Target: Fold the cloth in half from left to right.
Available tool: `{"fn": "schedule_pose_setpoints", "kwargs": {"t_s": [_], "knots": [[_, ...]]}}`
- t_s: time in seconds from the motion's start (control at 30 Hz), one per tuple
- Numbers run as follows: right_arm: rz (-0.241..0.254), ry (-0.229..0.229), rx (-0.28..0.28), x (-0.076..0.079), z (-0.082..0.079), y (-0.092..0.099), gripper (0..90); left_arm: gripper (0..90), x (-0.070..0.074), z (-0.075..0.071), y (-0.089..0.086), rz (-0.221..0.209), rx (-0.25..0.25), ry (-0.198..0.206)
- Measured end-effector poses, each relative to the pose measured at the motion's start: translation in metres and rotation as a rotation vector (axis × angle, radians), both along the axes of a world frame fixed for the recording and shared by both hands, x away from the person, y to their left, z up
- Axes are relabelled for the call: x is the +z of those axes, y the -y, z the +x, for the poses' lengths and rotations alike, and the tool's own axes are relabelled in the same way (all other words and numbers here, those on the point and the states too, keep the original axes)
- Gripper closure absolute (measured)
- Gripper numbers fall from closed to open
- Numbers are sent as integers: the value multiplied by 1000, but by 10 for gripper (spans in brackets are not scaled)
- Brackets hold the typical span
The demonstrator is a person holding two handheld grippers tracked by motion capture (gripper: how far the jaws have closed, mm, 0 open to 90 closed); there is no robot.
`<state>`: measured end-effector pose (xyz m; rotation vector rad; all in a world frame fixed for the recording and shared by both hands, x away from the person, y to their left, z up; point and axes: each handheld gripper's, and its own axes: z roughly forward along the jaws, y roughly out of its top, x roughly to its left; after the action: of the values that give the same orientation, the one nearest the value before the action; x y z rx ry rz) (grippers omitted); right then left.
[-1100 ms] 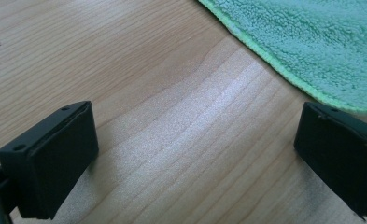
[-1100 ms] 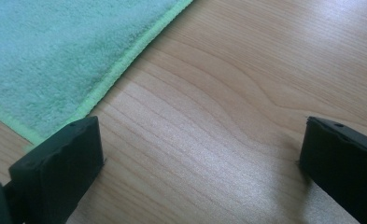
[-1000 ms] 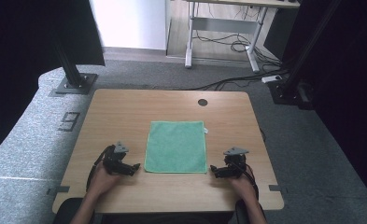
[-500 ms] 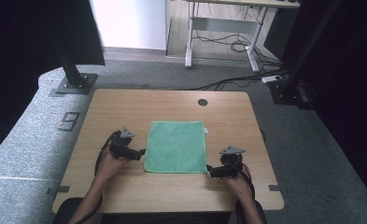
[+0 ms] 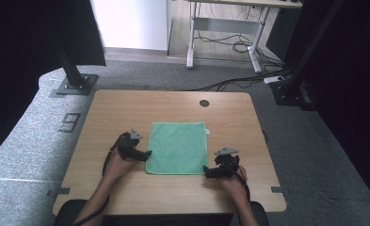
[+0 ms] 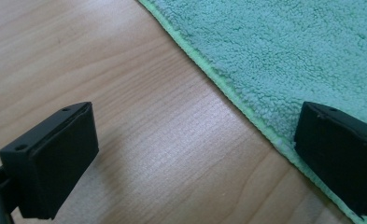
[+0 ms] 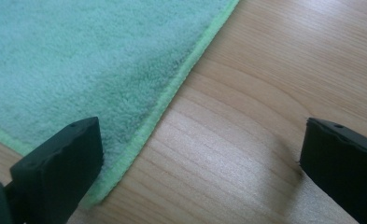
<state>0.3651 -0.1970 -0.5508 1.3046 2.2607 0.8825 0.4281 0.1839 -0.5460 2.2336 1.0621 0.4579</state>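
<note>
Plainly, with the left gripper [image 5: 144,153] and right gripper [image 5: 209,172] both spread wide astride the flat green microfibre cloth's [image 5: 178,147] hemmed edges, the 2 could pinch only wooden tabletop [image 5: 126,110] and miss.

The high view looks forward and down from above the person's side, taking in the whole table [image 5: 126,108] and the floor beyond; the left gripper view sits low and very near the wood, looking along its jaws at the left hem of the green cloth [image 6: 284,51]; the right gripper view (equally close) faces the cloth's near right corner; all three share that cloth and the bare wood beside it.
</note>
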Motion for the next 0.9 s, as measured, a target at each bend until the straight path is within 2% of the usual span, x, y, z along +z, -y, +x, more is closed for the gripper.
{"fn": "schedule_pose_setpoints", "kwargs": {"t_s": [0.13, 0.53, 0.63, 0.7, 0.8, 0.9], "knots": [[-19, 12, -13, 0, 0, 6, 0, 0, 0, -6, 2, -4, -6, -9], [9, 10, -75, -2, 5, 36, 0, 0, 0, -33, 24, -13, -59, -39], [13, 15, -98, -3, 7, 49, 0, 0, -1, -43, 35, -27, -95, -54], [32, 8, -116, -4, 8, 60, 0, 0, -1, -49, 44, -19, -141, -59], [43, 15, -121, -5, 8, 66, 0, 0, 1, -49, 48, -9, -166, -58], [45, 22, -113, -6, 8, 67, 0, 0, 3, -45, 46, -13, -153, -51]]}}
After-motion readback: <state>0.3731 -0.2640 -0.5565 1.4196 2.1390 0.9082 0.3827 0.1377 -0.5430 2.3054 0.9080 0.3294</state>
